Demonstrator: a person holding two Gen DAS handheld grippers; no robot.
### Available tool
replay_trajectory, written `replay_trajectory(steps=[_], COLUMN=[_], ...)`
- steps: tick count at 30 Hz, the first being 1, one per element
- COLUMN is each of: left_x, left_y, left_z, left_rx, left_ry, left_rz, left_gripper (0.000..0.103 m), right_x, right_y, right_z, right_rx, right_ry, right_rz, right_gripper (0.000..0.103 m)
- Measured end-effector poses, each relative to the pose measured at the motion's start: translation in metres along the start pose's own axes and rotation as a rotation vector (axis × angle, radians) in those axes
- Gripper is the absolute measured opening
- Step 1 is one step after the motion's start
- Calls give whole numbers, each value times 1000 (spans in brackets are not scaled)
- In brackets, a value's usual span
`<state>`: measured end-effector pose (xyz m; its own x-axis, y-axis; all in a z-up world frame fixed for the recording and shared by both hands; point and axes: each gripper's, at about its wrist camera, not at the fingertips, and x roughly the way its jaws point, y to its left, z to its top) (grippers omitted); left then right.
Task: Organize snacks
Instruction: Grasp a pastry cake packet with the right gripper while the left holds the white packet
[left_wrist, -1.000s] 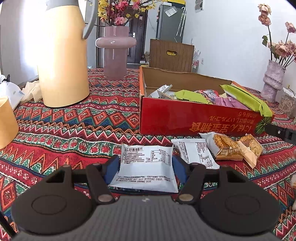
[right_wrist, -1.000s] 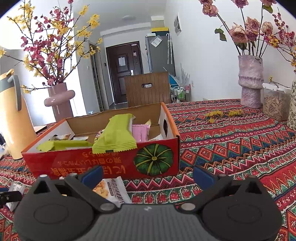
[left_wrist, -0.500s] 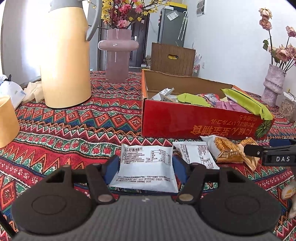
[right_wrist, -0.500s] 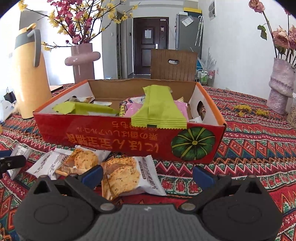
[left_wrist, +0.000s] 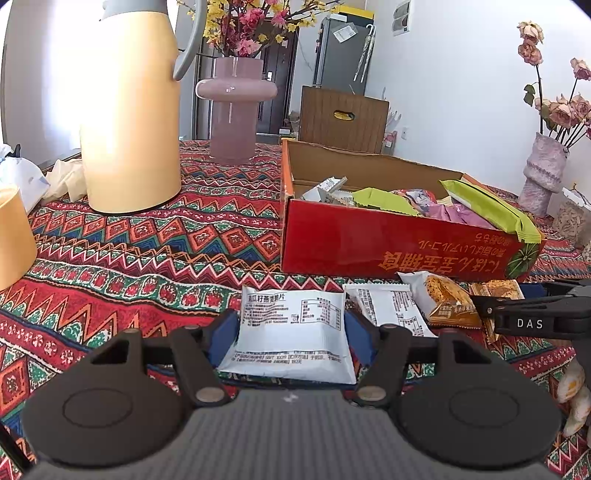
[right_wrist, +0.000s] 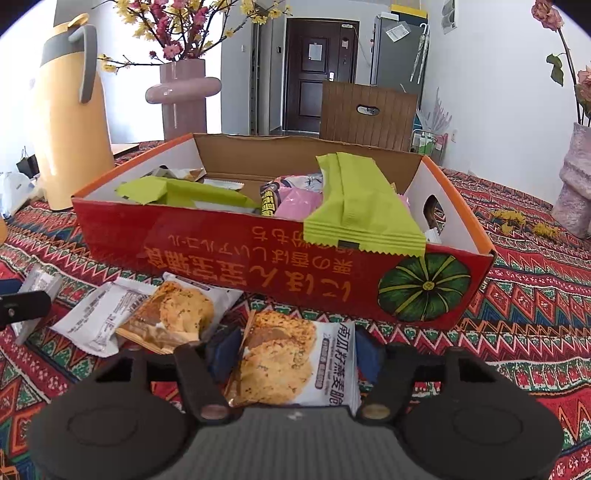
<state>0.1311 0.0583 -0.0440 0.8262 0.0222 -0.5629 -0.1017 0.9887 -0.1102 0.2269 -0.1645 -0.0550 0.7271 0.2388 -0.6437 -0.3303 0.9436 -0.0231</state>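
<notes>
Patterned red cloth covers the table (left_wrist: 155, 258), where a red cardboard box (right_wrist: 280, 258) sits with loose snack packets in front of it. Both grippers are at the pick-up step. The left gripper (left_wrist: 291, 332) has its jaws clamped on a white packet (left_wrist: 291, 328) lying label-side up. The right gripper (right_wrist: 291, 350) has its jaws closing around a cracker packet (right_wrist: 291, 365) that lies between them just before the box. Next, each packet likely needs lifting over the near wall and releasing inside. Already in the box: green wrappers (right_wrist: 354, 206) (one draped over the rim), pink packets (right_wrist: 295, 203) and others.
</notes>
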Motion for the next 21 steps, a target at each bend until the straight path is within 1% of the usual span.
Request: replay_trajectory(steps=[2, 5, 14, 21], left_x=[0, 0, 0, -9], left_y=[0, 0, -2, -1], left_z=[0, 0, 0, 7], left_rx=[-1, 0, 13, -2], left_ry=[-1, -1, 2, -18], left_rz=[-1, 0, 12, 16], left_gripper=[65, 65, 65, 65], right_x=[-3, -13, -52, -79], right_y=[-1, -2, -12, -26], right_z=[-2, -7, -23, -25], right_rx=[1, 8, 46, 72], right_ry=[-8, -34, -120, -193], right_rz=[-3, -8, -7, -26], right_gripper=[58, 57, 57, 57])
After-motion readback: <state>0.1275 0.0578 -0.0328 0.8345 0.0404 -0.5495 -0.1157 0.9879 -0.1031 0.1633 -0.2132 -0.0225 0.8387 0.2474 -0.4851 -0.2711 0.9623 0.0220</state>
